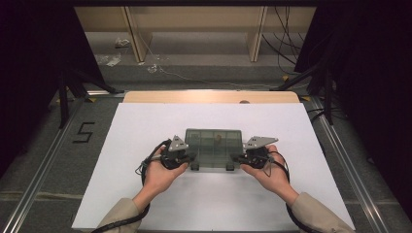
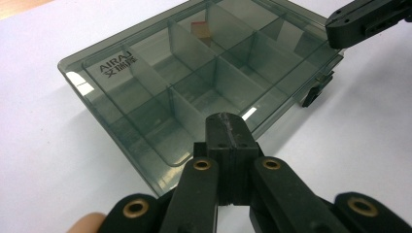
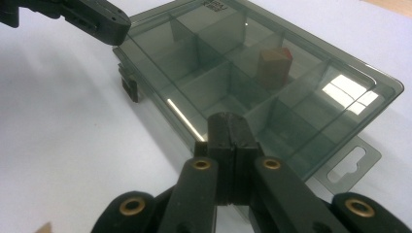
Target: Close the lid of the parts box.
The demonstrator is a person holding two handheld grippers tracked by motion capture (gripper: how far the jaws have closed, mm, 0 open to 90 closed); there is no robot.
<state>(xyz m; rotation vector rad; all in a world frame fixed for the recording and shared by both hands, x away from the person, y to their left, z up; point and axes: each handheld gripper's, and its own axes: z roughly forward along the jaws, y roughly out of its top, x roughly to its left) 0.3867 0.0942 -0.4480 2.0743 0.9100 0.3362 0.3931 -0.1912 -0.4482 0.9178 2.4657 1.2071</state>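
Item: smoky transparent compartment box [image 1: 214, 148], lid closed, lying flat at the centre of a white sheet [image 1: 145, 194] on the tabletop [image 1: 145, 96]. Dividers form several cells; a small reddish-brown block [image 3: 272, 67] sits in one cell toward the 12 o'clock side. Two dark latches [image 1: 195, 166] project from the 6 o'clock edge.

Left claw [image 2: 227, 127]: at the box's 9 o'clock end, jaws pressed together with no gap, tip at the box's front edge; whether it pinches anything cannot be told.

Right claw [image 3: 229, 127]: at the 3 o'clock end, jaws likewise closed flat together at the front edge; grip on the box cannot be told.
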